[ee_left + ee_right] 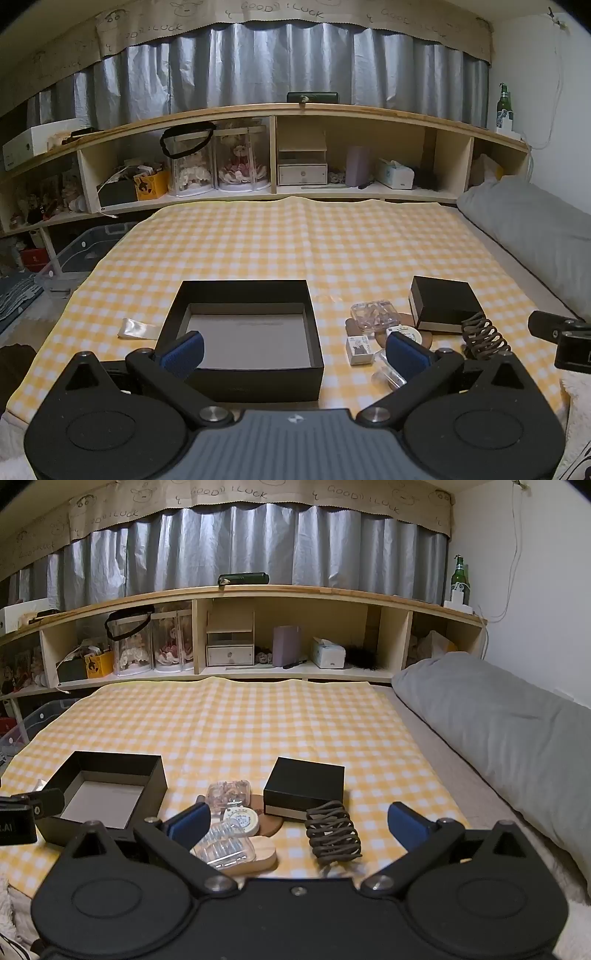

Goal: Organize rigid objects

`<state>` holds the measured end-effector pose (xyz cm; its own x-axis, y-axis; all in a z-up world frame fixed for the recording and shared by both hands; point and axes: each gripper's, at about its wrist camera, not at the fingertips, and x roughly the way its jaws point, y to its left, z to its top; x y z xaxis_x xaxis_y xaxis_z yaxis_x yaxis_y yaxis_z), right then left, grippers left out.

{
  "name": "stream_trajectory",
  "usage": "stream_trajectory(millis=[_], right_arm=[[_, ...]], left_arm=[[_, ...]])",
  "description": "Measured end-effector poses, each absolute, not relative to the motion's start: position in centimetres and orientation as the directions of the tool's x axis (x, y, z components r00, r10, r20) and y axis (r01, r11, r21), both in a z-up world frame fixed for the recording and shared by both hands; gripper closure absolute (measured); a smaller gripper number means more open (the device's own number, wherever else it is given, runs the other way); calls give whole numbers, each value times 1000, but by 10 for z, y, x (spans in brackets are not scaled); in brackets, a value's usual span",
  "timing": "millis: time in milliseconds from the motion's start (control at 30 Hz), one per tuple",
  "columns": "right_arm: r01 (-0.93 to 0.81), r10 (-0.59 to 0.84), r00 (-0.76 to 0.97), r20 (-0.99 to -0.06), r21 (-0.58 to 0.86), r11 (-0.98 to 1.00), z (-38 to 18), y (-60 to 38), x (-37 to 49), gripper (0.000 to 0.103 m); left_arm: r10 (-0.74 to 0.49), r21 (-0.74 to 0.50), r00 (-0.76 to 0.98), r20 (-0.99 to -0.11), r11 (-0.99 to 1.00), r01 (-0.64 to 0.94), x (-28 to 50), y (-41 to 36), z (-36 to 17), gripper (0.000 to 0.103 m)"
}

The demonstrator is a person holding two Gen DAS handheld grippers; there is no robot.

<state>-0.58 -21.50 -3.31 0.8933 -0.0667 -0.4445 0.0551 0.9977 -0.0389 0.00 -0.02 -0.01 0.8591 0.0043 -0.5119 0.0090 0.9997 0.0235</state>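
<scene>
An open black box (240, 334) (107, 794) with a grey floor sits on the yellow checked cloth. My left gripper (293, 354) is open and empty, its fingers straddling the box's near right part. To its right lie a closed black box (443, 304) (304, 788), a clear plastic case (373, 314) (229, 792), a round white tin (406, 332) (240, 818), a small white carton (359, 350), a ribbed clear case (225, 849) on a wooden piece, and a dark coiled holder (484, 338) (332, 834). My right gripper (299, 825) is open and empty above the coiled holder.
A clear wrapper (136, 328) lies left of the open box. A grey pillow (498, 738) lies along the right. A wooden shelf (295, 110) with dolls, drawers and a tissue box stands behind. A clear bin (85, 251) sits on the floor at left.
</scene>
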Motion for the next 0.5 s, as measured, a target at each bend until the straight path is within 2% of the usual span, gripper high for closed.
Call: stream_trajectory(millis=[500], right_arm=[[55,-67,893,-446,-40,998,-33,-215,-7,0]], left_arm=[[1,20,860,-511,1000,11,0,0,0,0]])
